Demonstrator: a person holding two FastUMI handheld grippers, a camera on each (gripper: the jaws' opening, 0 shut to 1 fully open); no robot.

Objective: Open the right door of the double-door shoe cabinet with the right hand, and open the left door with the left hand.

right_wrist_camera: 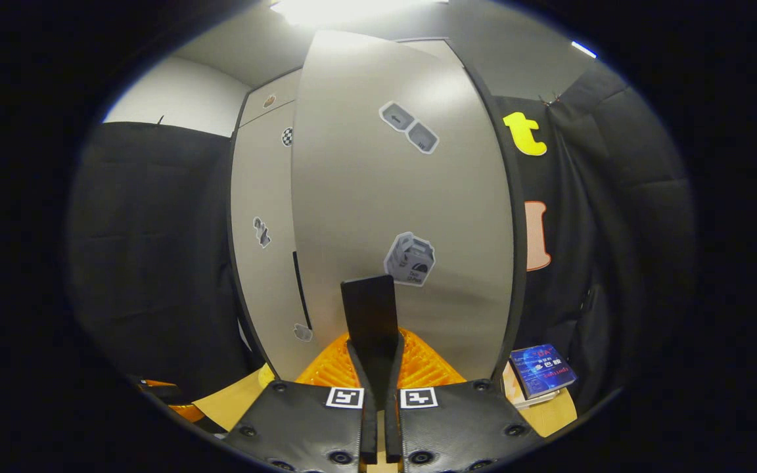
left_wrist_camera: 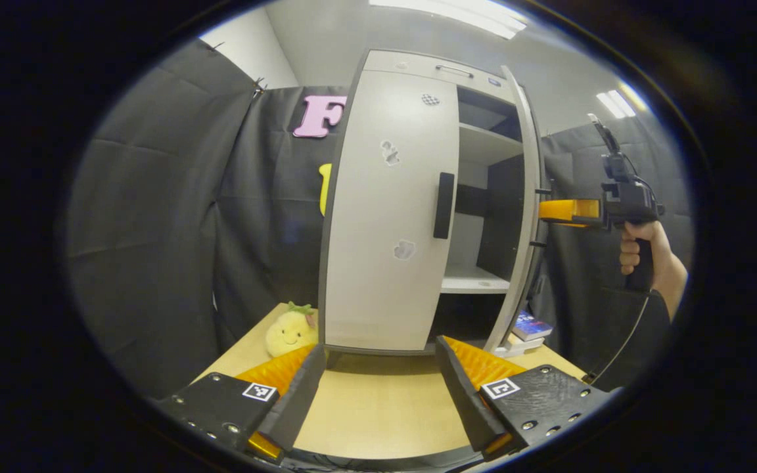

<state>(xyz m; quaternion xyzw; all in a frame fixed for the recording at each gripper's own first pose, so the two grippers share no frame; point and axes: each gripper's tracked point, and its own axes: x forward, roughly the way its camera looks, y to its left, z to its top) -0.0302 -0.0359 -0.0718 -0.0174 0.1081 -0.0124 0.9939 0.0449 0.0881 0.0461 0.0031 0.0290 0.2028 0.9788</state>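
The shoe cabinet (left_wrist_camera: 385, 217) stood on the tabletop (left_wrist_camera: 372, 407), its right door (right_wrist_camera: 405, 217) swung open to show the shelves (left_wrist_camera: 474, 284), its left door (left_wrist_camera: 388, 217) closed. The right tongs (right_wrist_camera: 378, 368) were pinched on the right door's handle (right_wrist_camera: 369, 309). The left tongs (left_wrist_camera: 378, 387) were spread, short of the left door's handle (left_wrist_camera: 443, 205). A plush toy (left_wrist_camera: 292, 330) sat beside the cabinet.

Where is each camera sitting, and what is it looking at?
Left gripper view: rides on the left gripper, jaws apart, facing the cabinet's closed left door; the right gripper and hand show beside the open right door.
Right gripper view: rides on the right gripper, close to the right door, jaws shut on its handle.
Both share the cabinet, both doors, wooden table and blue book.
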